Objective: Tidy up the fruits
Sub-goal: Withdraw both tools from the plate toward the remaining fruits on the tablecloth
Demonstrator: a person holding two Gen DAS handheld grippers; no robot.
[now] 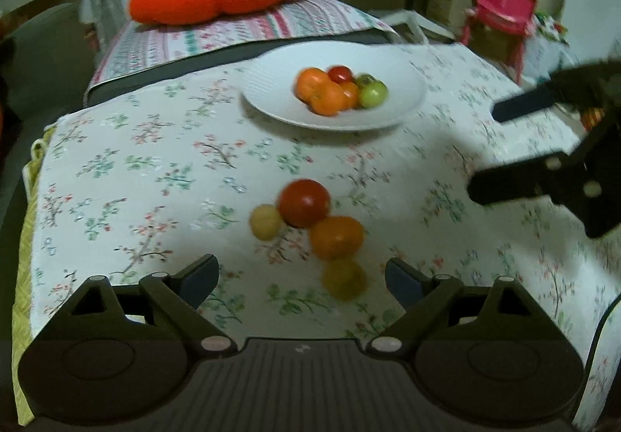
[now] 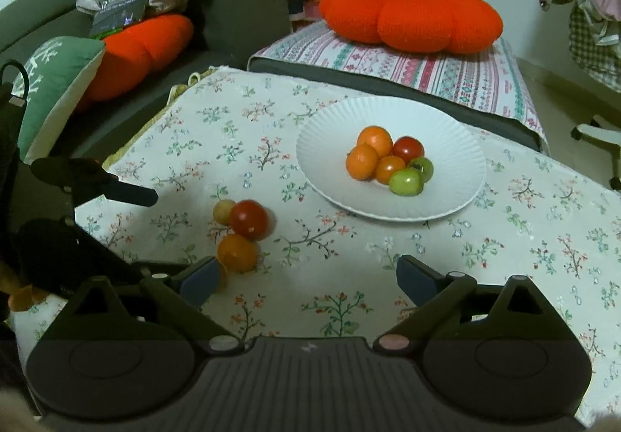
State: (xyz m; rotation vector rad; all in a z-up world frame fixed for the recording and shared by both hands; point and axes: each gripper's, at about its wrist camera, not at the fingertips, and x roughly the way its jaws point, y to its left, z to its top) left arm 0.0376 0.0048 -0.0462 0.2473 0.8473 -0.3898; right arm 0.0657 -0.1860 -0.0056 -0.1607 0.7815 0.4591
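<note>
On the floral-clothed bench [image 2: 349,257], a white plate [image 2: 458,144] already holds six small fruits: three orange, one red, two green. Four more lie loose in a cluster well short of it: a red tomato [image 1: 304,202], an orange one [image 1: 336,237], a pale yellow one [image 1: 266,221] and a blurred yellow one [image 1: 344,278] (hidden in the right view). Both the left gripper [image 1: 302,278] and right gripper [image 2: 306,278] have fingers spread wide, holding nothing. Judging by position, the step in hand is picking up a loose fruit; next, the left fingers should lower around the nearest yellow one.
</note>
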